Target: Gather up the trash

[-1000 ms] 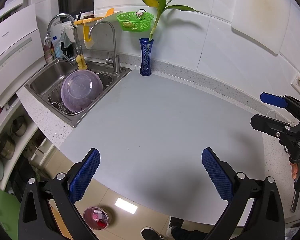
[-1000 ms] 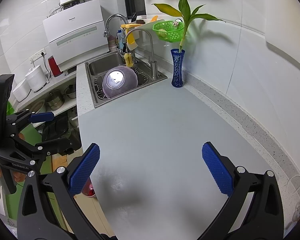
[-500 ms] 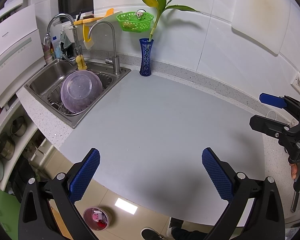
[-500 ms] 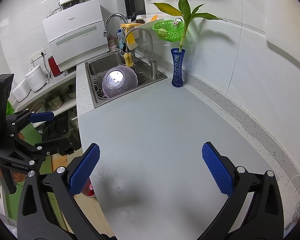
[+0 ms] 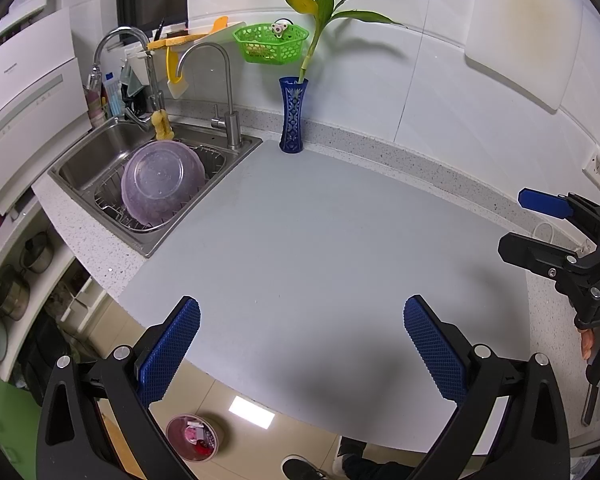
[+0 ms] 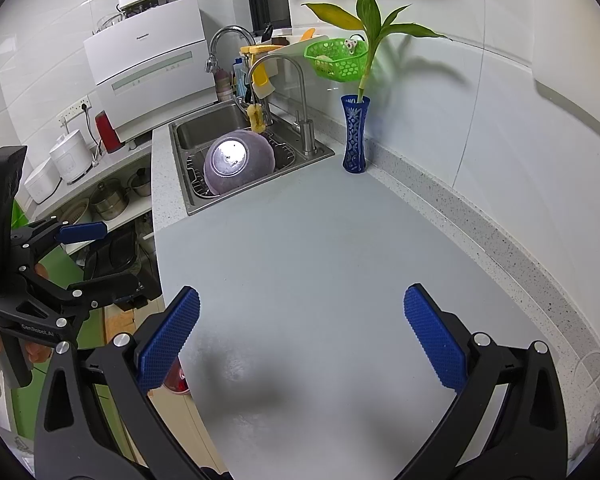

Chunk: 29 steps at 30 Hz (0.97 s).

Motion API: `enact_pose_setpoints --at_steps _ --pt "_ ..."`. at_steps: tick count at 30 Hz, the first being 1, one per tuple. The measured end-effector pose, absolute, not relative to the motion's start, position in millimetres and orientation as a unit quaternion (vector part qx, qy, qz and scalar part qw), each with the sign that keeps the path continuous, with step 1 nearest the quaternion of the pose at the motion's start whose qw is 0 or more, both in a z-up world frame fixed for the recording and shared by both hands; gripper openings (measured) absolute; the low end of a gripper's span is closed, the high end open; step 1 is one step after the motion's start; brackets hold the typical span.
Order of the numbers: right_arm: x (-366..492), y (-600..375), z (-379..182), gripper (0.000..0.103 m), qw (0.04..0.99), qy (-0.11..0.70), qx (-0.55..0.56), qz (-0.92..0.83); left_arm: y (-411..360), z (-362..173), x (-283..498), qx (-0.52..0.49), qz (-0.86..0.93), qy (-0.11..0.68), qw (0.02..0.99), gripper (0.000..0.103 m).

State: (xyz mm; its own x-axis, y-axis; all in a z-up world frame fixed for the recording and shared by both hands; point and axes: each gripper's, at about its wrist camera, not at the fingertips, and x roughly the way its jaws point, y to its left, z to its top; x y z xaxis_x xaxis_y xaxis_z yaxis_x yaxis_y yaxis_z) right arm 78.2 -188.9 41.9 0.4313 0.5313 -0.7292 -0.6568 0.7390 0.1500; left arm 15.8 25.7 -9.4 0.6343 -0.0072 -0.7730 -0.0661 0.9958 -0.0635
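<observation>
- The left gripper (image 5: 302, 344) hangs over the near edge of the worktop (image 5: 320, 240). Its jaws are wide apart and hold nothing.
- The right gripper (image 6: 302, 344) hangs over the worktop near its right edge. Its jaws are wide apart too, and empty.
- Nothing much has changed in the last second. Both grippers have stayed almost still, so no trash is being picked up now.
- No trash shows on the worktop in either view. The job looks done here, or the trash is somewhere out of sight.
- Only the left view shows the bin (image 5: 192, 436) well. It sits on the floor below the near edge, with red and pink bits inside. The right view shows just a red sliver of it behind a blue pad.
- Farther off, a bowl (image 5: 162, 184) lies upside down in the sink (image 5: 80, 160) at the far left corner.
- A vase (image 5: 292, 120) stands at the far edge, by the wall.
- Only the right view shows the white machine (image 6: 148, 68) past the sink in full.
</observation>
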Motion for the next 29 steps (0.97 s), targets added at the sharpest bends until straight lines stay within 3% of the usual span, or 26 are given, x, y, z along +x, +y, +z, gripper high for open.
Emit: enact_pose_setpoints --at_steps 29 --pt "76.6 -188.3 39.9 0.100 0.842 0.401 -0.079 0.352 27.8 -10.3 23.9 -0.040 0.024 0.427 0.903 0.098"
